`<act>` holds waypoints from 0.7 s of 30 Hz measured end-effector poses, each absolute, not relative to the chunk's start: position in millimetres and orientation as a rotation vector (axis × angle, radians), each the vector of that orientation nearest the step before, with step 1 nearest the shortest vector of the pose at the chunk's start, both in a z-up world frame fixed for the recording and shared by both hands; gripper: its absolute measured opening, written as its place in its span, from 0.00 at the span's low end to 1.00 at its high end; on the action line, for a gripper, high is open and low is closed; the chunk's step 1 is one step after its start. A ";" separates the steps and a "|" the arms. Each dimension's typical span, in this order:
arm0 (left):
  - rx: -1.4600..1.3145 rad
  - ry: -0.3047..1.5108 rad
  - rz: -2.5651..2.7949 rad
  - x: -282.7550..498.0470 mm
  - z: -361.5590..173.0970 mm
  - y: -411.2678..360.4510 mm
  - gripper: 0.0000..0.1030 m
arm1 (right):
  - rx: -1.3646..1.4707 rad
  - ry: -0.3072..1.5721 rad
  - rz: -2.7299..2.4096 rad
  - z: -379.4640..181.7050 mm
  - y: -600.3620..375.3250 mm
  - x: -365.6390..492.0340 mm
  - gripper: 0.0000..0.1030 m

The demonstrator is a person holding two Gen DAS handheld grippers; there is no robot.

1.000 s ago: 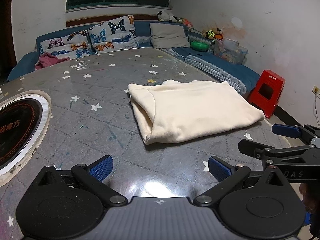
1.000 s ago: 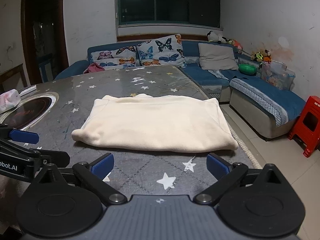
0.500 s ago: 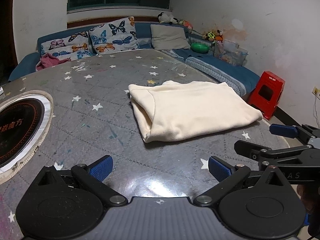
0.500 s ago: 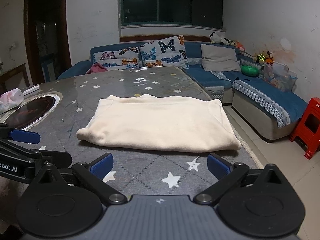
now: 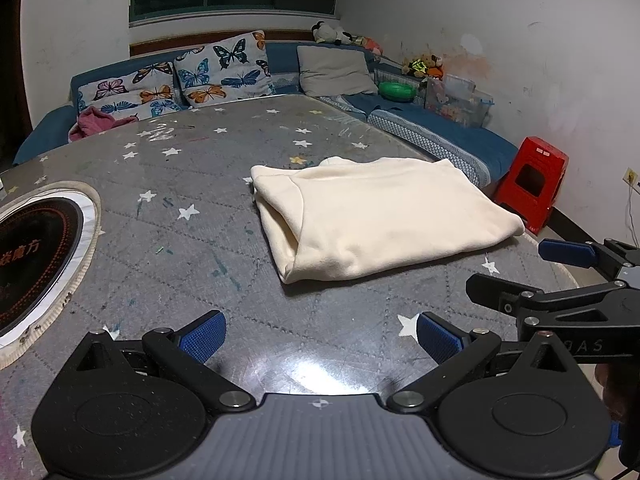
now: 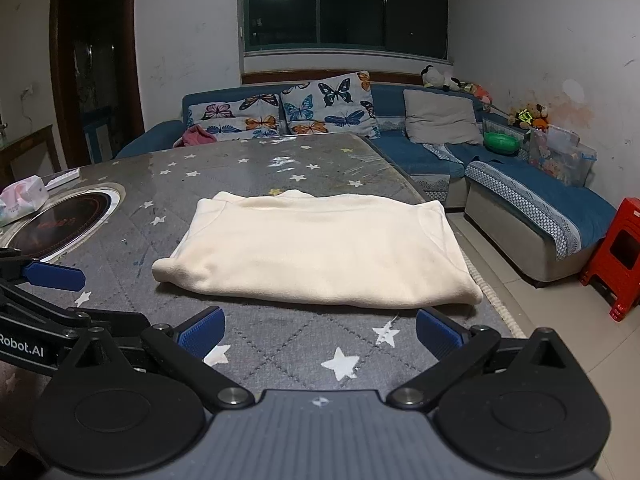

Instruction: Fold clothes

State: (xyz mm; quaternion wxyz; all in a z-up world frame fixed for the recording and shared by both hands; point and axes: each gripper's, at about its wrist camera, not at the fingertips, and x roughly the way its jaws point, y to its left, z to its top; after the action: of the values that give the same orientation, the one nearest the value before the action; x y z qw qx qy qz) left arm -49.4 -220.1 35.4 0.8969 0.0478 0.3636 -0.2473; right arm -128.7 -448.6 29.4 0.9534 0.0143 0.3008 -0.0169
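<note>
A cream garment (image 5: pixel 380 216) lies folded into a flat rectangle on the grey star-print table (image 5: pixel 192 184), near its right edge; the right wrist view shows the same garment (image 6: pixel 320 248) straight ahead. My left gripper (image 5: pixel 320 336) is open and empty, held back from the cloth's near left corner. My right gripper (image 6: pixel 318 334) is also open and empty, just short of the cloth's near edge. In the left wrist view the right gripper (image 5: pixel 576 268) juts in from the right. The left gripper (image 6: pixel 44 292) enters the right wrist view from the left.
A round black cooktop (image 5: pixel 28 256) is set into the table at left. A tissue pack (image 6: pixel 22 198) sits beyond it. A blue sofa (image 6: pixel 440 148) with butterfly cushions wraps the back and right. A red stool (image 6: pixel 618 256) stands on the floor at right.
Both grippers have drawn back and risen slightly from the folded garment, which now looks a little farther away. The cloth itself has not moved.
</note>
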 end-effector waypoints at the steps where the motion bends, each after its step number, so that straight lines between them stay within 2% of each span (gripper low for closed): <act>1: 0.099 0.754 -0.512 -48.9 35.2 -220.4 1.00 | 0.029 0.612 -0.034 29.2 -448.6 -128.4 1.00; 21: 0.097 0.767 -0.514 -40.2 32.6 -222.2 1.00 | 0.029 0.629 -0.034 25.9 -449.1 -120.1 1.00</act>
State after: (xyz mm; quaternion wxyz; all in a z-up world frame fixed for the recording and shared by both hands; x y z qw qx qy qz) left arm -40.2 -222.2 32.6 0.8943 0.0467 0.3697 -0.2478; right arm -120.1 -449.1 25.9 0.9506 0.0141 0.3095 -0.0168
